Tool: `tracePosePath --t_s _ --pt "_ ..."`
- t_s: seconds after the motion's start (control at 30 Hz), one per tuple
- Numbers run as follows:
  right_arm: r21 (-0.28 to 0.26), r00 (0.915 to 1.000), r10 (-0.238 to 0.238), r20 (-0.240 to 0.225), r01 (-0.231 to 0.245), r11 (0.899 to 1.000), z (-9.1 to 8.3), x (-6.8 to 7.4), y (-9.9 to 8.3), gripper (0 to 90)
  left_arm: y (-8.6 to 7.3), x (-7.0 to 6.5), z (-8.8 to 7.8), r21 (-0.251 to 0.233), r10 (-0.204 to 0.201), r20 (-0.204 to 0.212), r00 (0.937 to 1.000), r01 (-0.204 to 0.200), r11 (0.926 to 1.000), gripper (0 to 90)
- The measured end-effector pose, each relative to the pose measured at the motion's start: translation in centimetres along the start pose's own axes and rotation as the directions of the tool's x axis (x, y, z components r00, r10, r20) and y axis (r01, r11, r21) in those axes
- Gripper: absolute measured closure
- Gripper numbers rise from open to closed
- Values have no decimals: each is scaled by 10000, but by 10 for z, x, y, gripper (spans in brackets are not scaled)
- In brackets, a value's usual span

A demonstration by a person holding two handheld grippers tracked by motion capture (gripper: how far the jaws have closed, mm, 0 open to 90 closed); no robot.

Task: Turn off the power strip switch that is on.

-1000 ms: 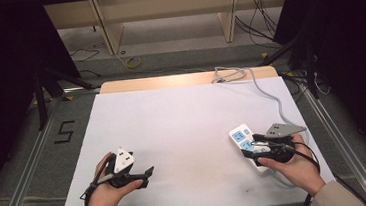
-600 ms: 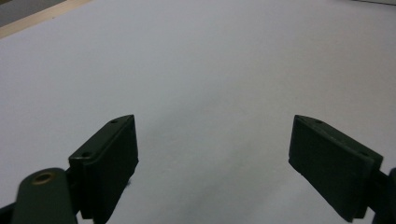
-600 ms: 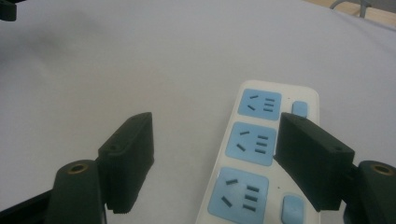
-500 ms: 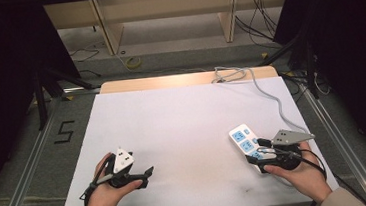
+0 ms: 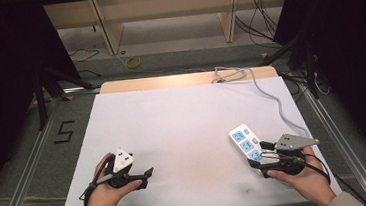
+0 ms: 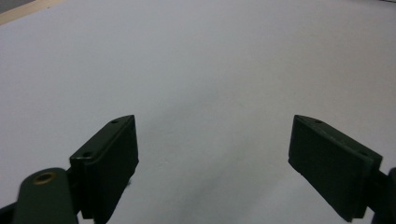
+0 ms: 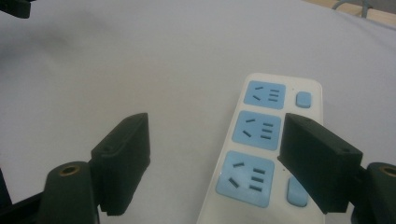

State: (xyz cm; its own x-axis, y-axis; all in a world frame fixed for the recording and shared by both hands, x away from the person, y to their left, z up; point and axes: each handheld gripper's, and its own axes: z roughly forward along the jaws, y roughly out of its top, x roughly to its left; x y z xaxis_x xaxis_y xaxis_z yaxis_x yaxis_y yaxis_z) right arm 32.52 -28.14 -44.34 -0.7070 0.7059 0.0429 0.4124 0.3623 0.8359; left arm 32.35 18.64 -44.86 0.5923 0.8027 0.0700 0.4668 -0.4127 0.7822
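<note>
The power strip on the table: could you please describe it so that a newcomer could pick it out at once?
Start at the white table and go to its near right corner, just ahead of the right gripper. There the power strip lies flat: a white bar with three light-blue sockets in a row and a grey cable running to the far edge. Nothing else on the table is blue.
</note>
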Motion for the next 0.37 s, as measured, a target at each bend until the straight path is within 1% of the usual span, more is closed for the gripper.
tracePosePath --t_s 0.23,0.37 --pt "-105 10000 28 53 -27 9999 -2 -1 -1 245 0 -1 0 -17 -4 20 10000 4 10000 155" --pt "-125 10000 42 70 -41 9999 -2 -1 -1 244 1 -2 1 -51 -98 105 9999 98 9999 154"
